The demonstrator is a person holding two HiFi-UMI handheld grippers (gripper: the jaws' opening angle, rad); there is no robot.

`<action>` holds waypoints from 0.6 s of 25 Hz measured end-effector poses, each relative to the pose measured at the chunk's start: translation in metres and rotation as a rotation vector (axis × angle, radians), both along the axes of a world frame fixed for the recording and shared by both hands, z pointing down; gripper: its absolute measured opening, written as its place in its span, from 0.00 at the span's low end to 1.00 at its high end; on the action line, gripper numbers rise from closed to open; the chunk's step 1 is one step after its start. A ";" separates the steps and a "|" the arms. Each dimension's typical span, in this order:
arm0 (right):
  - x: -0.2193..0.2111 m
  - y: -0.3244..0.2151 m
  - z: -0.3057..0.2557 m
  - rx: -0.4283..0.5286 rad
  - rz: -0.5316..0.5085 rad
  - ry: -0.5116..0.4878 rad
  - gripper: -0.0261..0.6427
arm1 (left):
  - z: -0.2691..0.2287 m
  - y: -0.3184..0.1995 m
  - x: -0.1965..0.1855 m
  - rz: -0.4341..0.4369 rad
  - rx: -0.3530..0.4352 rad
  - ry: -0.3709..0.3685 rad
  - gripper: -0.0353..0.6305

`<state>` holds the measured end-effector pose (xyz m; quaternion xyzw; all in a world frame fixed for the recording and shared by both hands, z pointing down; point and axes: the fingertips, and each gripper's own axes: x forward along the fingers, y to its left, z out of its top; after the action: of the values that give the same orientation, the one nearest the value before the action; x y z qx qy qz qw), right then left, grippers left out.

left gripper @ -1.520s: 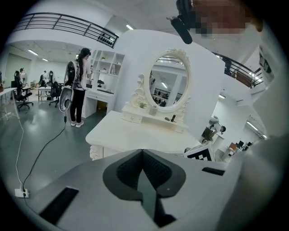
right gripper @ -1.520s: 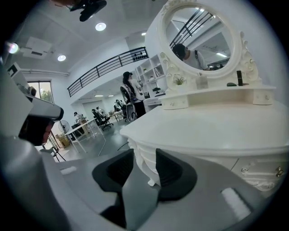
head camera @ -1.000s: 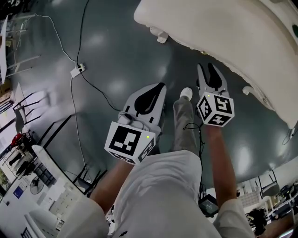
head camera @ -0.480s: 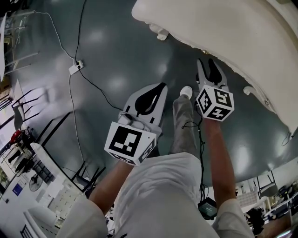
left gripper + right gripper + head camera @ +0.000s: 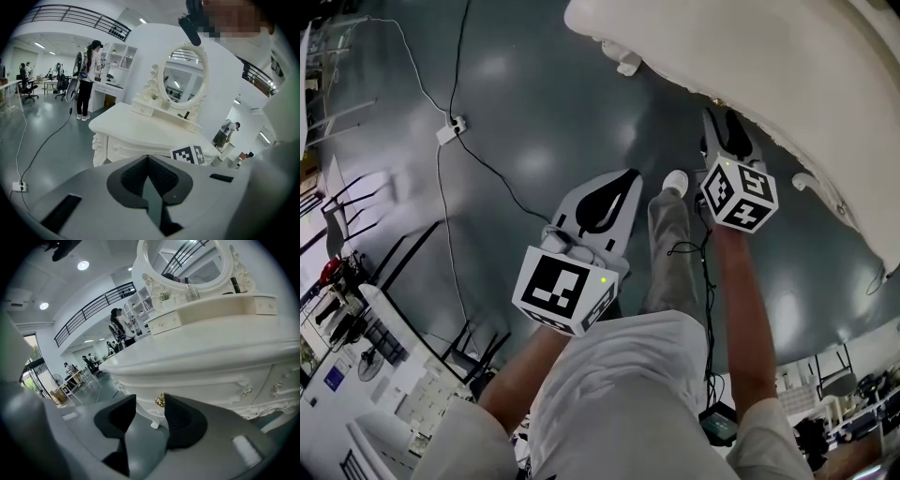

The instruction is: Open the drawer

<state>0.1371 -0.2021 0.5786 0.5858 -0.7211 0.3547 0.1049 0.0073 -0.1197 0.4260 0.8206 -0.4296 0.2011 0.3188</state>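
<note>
Lowest in the head view, pale clothing and two forearms (image 5: 741,319) reaching up the frame. Just beyond, at centre left, the left gripper (image 5: 623,178) behind its marker cube (image 5: 562,291), jaws pressed together with nothing between them; in the left gripper view the same closed tips (image 5: 147,158), dark pads meeting along one line. To the right and higher in the head view, the right gripper (image 5: 727,127) behind its own cube (image 5: 739,195), nose right at the lower edge of the white dressing table (image 5: 750,56). In the right gripper view, jaws apart and opening (image 5: 150,401), with a small gold knob (image 5: 160,400) showing in the gap at tip level, close against the right-hand jaw; not pinched, and contact impossible to judge. Behind the knob, the drawer (image 5: 206,392), a curved carved front under the tabletop (image 5: 211,352), lying shut at centre right of that view. Between the two grippers in the head view, a grey trouser leg (image 5: 670,244) ending in a white shoe (image 5: 675,185) on the dark glossy floor (image 5: 534,94). Farther out at upper left, a black cable (image 5: 478,159) running to a white power strip (image 5: 450,128). Farthest, in the left gripper view, the oval mirror (image 5: 183,70) on the table at upper centre, and a standing person (image 5: 89,79) at far left.
</note>
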 end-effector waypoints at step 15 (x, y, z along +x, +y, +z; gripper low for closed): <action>0.007 -0.018 0.034 -0.054 0.027 0.009 0.34 | 0.012 -0.004 0.006 0.006 -0.015 0.012 0.07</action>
<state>0.1442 -0.2202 0.6124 0.5939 -0.7029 0.3729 0.1191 0.0128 -0.1241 0.4381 0.8208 -0.4237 0.2001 0.3268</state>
